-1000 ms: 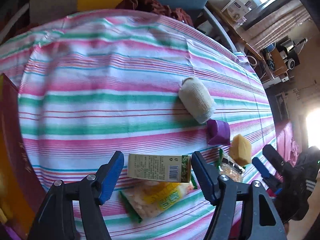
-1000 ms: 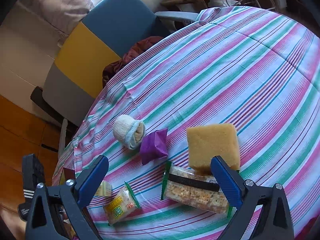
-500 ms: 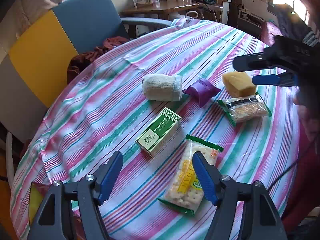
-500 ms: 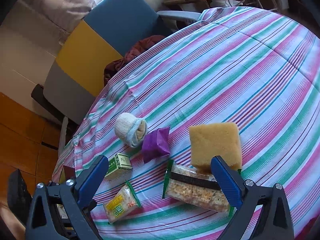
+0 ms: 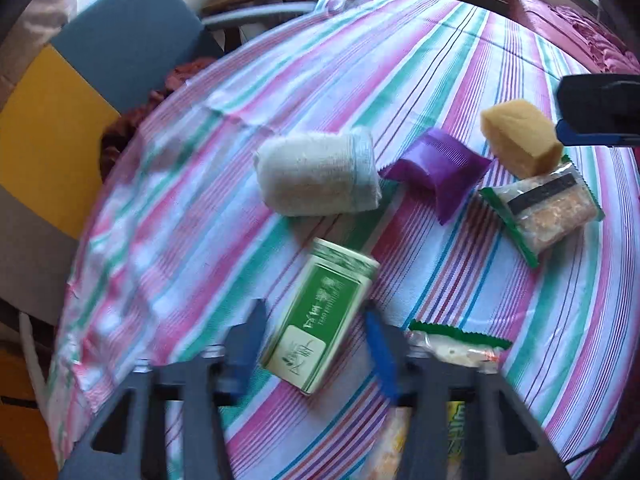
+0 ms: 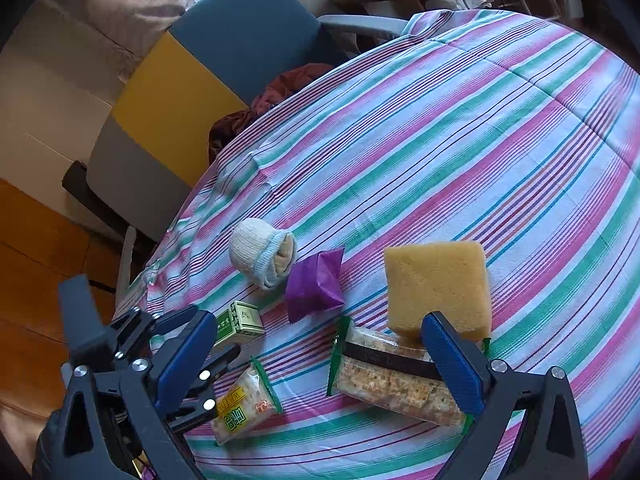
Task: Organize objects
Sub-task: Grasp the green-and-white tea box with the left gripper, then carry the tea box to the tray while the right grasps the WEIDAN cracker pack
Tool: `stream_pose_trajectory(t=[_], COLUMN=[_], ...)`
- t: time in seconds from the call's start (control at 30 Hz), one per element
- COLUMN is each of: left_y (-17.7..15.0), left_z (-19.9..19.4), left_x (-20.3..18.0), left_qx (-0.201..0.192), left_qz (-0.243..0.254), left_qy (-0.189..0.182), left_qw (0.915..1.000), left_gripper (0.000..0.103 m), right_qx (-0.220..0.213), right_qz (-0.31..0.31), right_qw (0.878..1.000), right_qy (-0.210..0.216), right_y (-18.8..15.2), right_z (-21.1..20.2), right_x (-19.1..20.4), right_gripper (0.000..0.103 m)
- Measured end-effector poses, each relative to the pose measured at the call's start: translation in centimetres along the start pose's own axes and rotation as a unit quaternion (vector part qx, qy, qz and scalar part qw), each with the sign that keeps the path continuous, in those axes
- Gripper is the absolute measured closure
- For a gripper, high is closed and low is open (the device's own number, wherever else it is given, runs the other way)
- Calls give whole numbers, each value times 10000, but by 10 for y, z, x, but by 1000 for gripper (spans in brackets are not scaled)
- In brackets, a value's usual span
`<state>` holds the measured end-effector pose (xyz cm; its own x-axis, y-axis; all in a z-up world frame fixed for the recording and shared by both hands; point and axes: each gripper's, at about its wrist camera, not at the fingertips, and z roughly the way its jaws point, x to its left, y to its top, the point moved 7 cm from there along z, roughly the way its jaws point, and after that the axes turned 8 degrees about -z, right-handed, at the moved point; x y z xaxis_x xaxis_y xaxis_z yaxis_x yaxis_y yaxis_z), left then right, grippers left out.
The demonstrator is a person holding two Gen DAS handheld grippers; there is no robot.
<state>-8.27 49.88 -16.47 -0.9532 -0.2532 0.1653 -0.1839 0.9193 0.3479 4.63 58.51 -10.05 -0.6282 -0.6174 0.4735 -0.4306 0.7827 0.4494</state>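
Left claw [image 5: 316, 344] is closing over the near end of the green tea box [image 5: 324, 320], which lies flat on the striped surface [image 5: 400, 80]; its blue pads flank the box's long sides but do not yet press on them. The box sits askew between them, so one pad could catch a corner first and spin or shove it into the yellow cracker packet [image 6: 244, 404] just beside it. This claw points steeply down. Right claw [image 6: 316, 364] hangs with its pads wide apart above the clear cracker pack [image 6: 394, 380], holding nothing. Beyond the box lie the rolled sock [image 5: 316, 176], purple packet [image 5: 440, 168] and sponge [image 5: 520, 140].
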Motion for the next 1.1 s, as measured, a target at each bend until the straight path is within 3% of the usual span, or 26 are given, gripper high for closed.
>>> stream_pose_trajectory(t=[0.07, 0.17, 0.37, 0.47, 0.6, 0.67, 0.7, 0.77, 0.8, 0.9, 0.93, 1.0, 1.1], left_y=[0, -11, -62, -91, -128, -146, -154, -171, -179, -204, -213, -230, -257], left_z=[-4, -16, -63, -93, -130, -145, -152, -167, -173, -188, -191, -194, -197], left_x=[6, 19, 52, 64, 72, 72, 71, 68, 68, 69, 71, 74, 79], left_qx=[-172, -331, -694, -942, -1253, -1349, -1398, -1477, -1523, -1624, -1639, -1647, -1599], left_qz=[-365, -993, -2321, -2760, -3091, -3276, -3322, -3349, -3367, -3521, -3615, -3797, -4114], left_qy=[-178, -294, -435, -356, -212, -298, -301, -296, -291, -333, -344, -317, -345], left_qw=[9990, 9941, 9692, 9559, 9425, 9347, 9323, 9301, 9287, 9212, 9172, 9098, 8966], left_gripper=[71, 72, 72, 72, 72, 72, 72, 72, 72, 72, 72, 72, 72], right_qx=[4, 12, 222, 523, 1204, 1269, 1168, 1228, 1275, 1306, 1391, 1464, 1617], right_qz=[9, -67, -617, -989, -1521, -2132, -2609, -3570, -4103, -5573, -5811, -6049, -6109], right_qw=[10000, 10000, 9975, 9925, 9772, 9666, 9571, 9236, 9007, 8199, 8014, 7811, 7726], right_qy=[-20, -14, 267, 495, 868, 642, 469, 663, 644, -98, -252, -506, -609], right_y=[0, 0, -10, -23, -54, -68, -75, -97, -111, -141, -144, -143, -134], right_z=[0, 0, 6, 15, 32, 36, 34, 30, 30, 43, 51, 66, 85], right_x=[-1, 2, 29, 47, 77, 92, 103, 129, 141, 155, 154, 151, 147], right_gripper=[0, 0, 1, 7, 24, 28, 28, 27, 25, 22, 22, 22, 19])
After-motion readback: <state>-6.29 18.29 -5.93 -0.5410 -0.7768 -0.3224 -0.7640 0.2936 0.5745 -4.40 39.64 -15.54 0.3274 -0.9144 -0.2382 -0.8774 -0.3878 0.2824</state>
